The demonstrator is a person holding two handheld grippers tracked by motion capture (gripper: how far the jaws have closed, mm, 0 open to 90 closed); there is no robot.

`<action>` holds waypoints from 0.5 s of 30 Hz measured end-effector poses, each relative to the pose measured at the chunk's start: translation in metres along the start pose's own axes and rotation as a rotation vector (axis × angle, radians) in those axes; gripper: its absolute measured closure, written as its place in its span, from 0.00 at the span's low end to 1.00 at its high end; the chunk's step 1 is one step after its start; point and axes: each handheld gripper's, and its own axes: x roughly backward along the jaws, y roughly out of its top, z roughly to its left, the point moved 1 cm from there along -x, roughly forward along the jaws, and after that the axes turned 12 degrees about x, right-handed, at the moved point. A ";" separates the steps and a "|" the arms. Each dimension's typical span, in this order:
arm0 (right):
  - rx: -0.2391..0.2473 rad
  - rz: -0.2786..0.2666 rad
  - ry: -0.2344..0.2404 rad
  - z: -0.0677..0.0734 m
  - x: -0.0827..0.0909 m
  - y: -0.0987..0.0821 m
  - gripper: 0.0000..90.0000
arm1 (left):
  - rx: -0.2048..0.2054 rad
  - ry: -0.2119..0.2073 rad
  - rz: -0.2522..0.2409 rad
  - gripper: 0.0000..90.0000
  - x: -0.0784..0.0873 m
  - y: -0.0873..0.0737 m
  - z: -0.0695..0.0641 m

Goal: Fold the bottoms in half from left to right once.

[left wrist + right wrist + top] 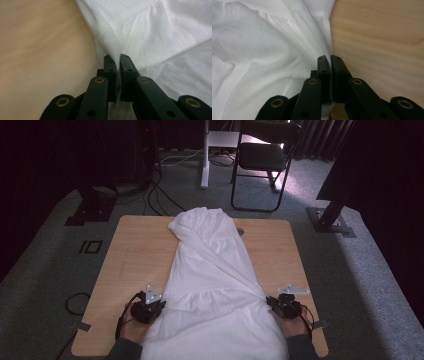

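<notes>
At the near edge of the table (pixel 125 255) a person's two hands each hold a gripper, one at either side of a white garment (pixel 215 285) that lies spread lengthwise down the middle of the wood. The left gripper (pixel 159 304) has its jaws pinched tight on the garment's left edge; in the left gripper view (pixel 118 62) a thin fold of white cloth (pixel 150 32) rises straight out from between the two black fingers (pixel 110 67), with bare wood just to their left and the gathered seam running off to their right. The right gripper (pixel 272 302) is likewise clamped on the opposite edge; in the right gripper view (pixel 329 62) the cloth (pixel 262 57) is caught between its fingers (pixel 339 68), pleats fanning away to their left and bare tabletop (pixel 382 45) lying to their right. Beyond both pairs of fingers the garment narrows and runs toward the far edge of the table, where its bunched end hangs just over. Farther off, on the grey carpet, stands a black chair (pixel 262 157) beside a white post (pixel 205 155), with dark cables (pixel 155 195) trailing across the floor.
</notes>
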 end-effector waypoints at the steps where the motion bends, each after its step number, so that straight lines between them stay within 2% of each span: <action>1: 0.003 0.010 0.008 0.002 0.003 -0.001 0.92 | 0.005 -0.008 -0.021 0.87 0.003 -0.001 0.001; 3: 0.026 -0.003 0.014 0.003 0.004 0.001 0.76 | 0.030 -0.016 -0.069 0.70 0.008 0.003 0.005; 4: 0.038 -0.020 0.008 0.002 0.005 0.004 0.68 | 0.050 -0.025 -0.091 0.68 0.011 0.006 0.008; 6: 0.053 -0.048 0.002 0.002 0.007 0.018 0.57 | 0.076 -0.014 -0.126 0.61 0.013 0.015 0.013; 7: 0.053 -0.048 0.002 0.002 0.007 0.018 0.57 | 0.076 -0.014 -0.126 0.61 0.013 0.015 0.013; 8: 0.065 -0.061 -0.005 0.002 0.007 0.024 0.55 | 0.078 -0.021 -0.145 0.61 0.010 0.029 0.017; 9: 0.113 -0.085 -0.002 0.006 0.003 0.049 0.49 | 0.075 -0.020 -0.144 0.58 0.006 0.034 0.017; 11: 0.166 -0.096 0.017 0.011 -0.007 0.070 0.49 | 0.062 -0.017 -0.137 0.58 -0.005 0.043 0.017; 13: 0.220 -0.097 0.049 0.018 -0.022 0.091 0.51 | 0.061 -0.029 -0.112 0.58 -0.018 0.051 0.017; 15: 0.252 -0.077 0.073 0.024 -0.043 0.109 0.54 | 0.056 -0.035 -0.114 0.57 -0.027 0.054 0.015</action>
